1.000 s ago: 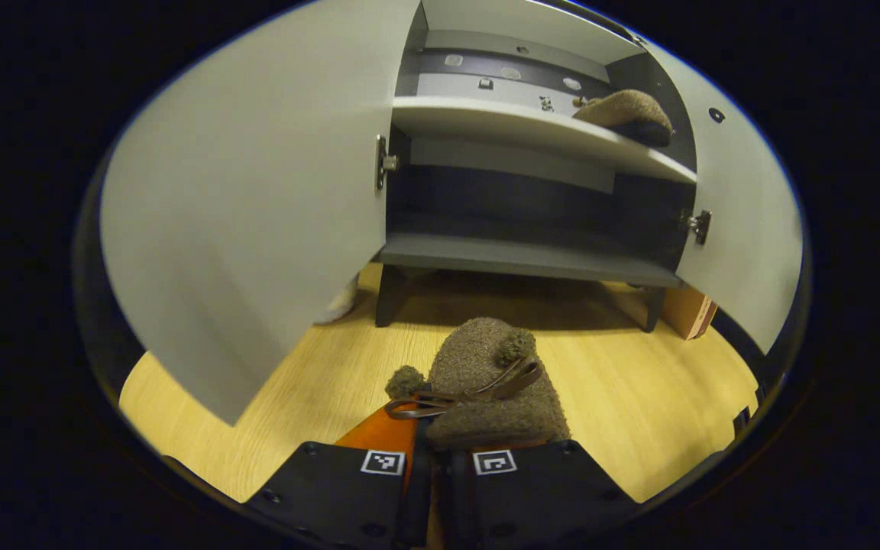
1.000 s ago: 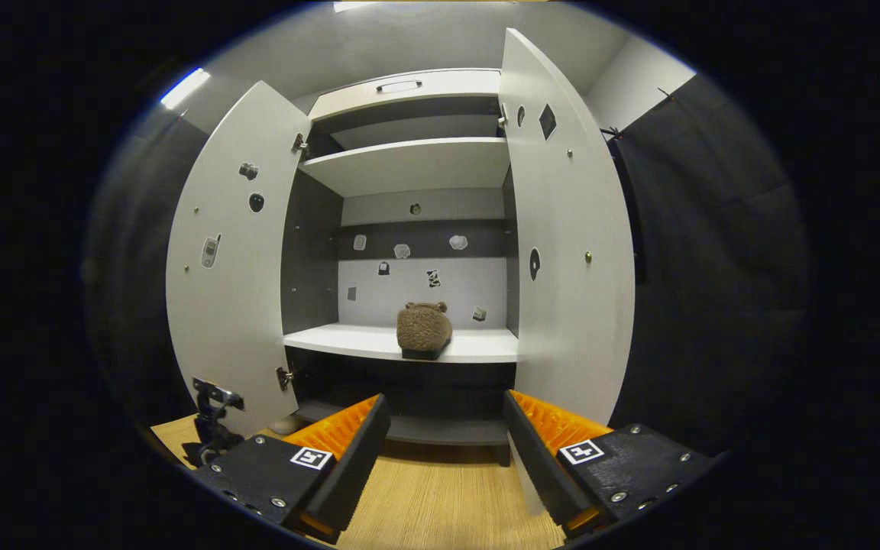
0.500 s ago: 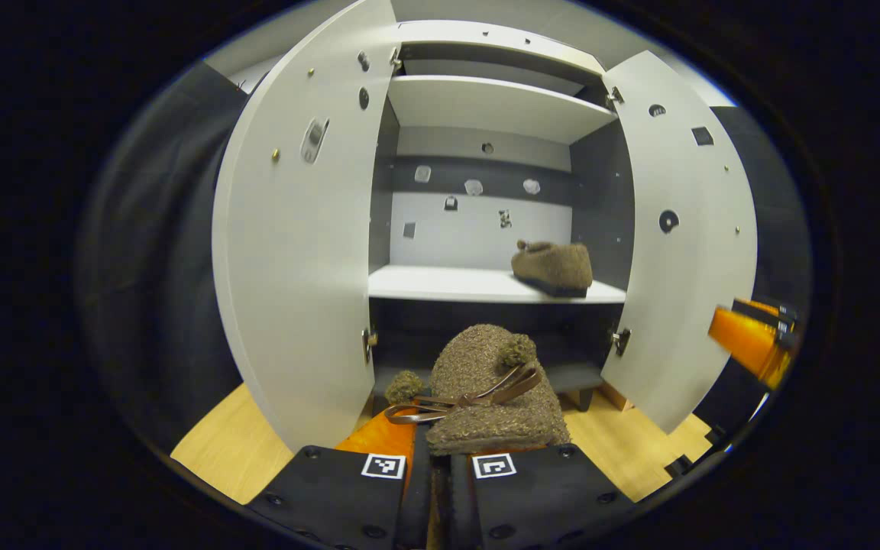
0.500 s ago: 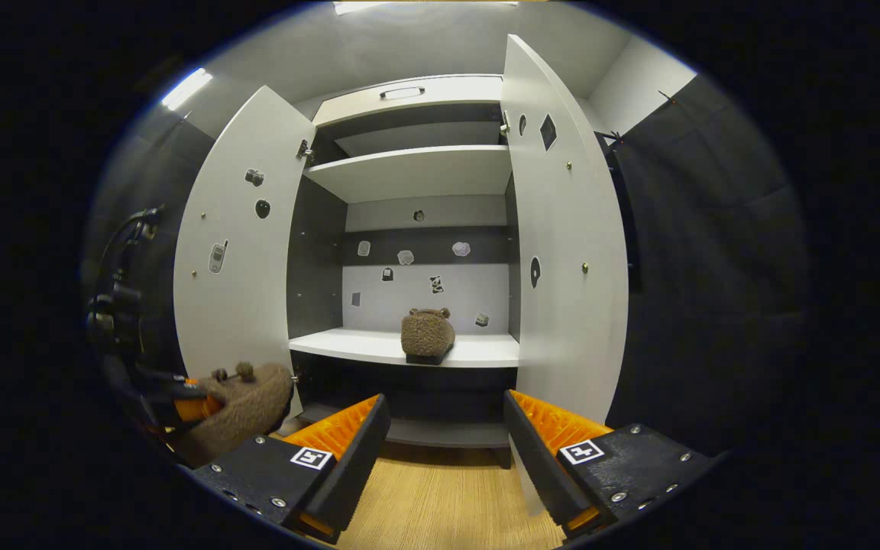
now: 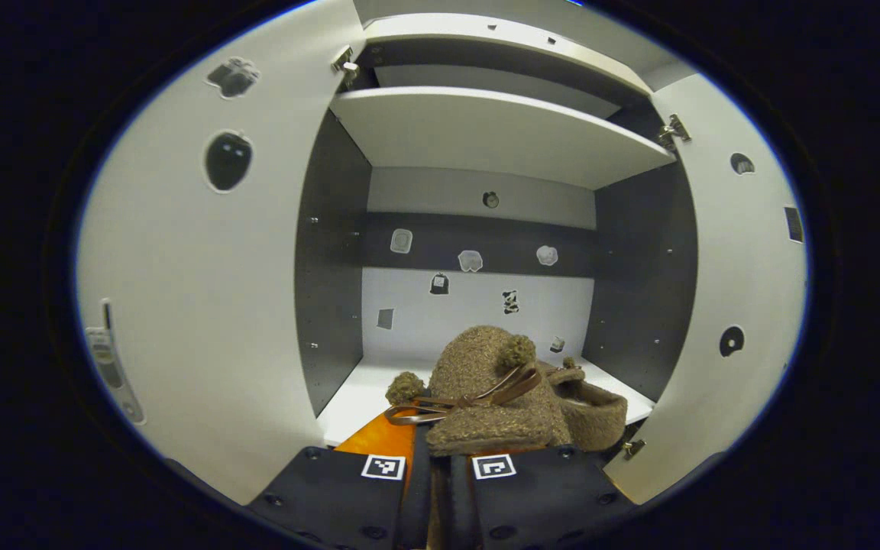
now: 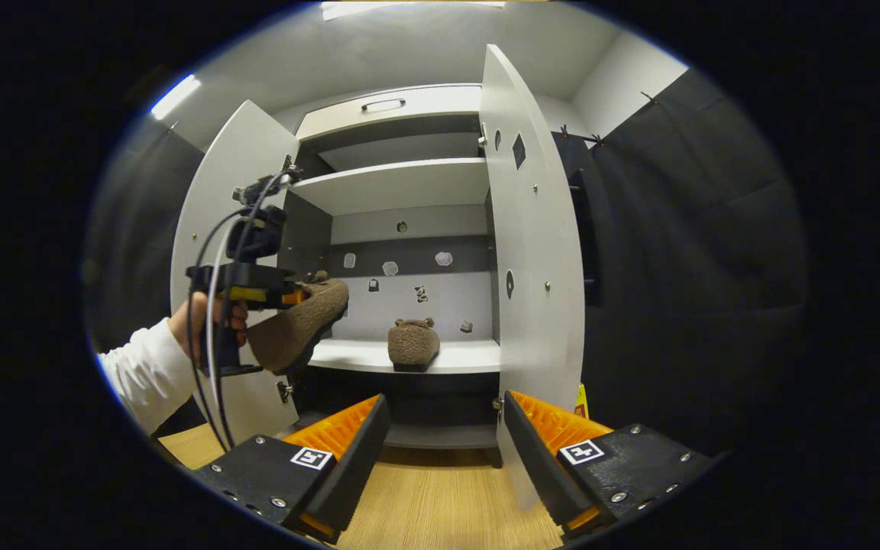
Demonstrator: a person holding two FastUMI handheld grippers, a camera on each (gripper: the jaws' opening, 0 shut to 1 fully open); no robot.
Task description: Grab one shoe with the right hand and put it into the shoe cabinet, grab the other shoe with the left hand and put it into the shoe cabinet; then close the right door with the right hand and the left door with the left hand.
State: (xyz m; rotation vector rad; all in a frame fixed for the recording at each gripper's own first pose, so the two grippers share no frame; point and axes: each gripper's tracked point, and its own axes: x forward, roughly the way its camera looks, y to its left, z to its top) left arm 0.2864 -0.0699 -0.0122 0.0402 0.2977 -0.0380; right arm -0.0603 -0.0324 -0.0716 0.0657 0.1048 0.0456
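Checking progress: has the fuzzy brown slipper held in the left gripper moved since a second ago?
Yes. The fuzzy brown slipper has risen from floor level up to the white middle shelf, toward the cabinet opening.

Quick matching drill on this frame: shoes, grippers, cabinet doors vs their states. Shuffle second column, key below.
Things:
1. held shoe
2. second shoe
3. right gripper
4. cabinet doors

States:
A. fingers apart, holding nothing
B. swung open
C. resting on the middle shelf
D. clamped in the left gripper, raised in front of the cabinet

Pairs: 1-D, 2-C, 3-A, 4-B
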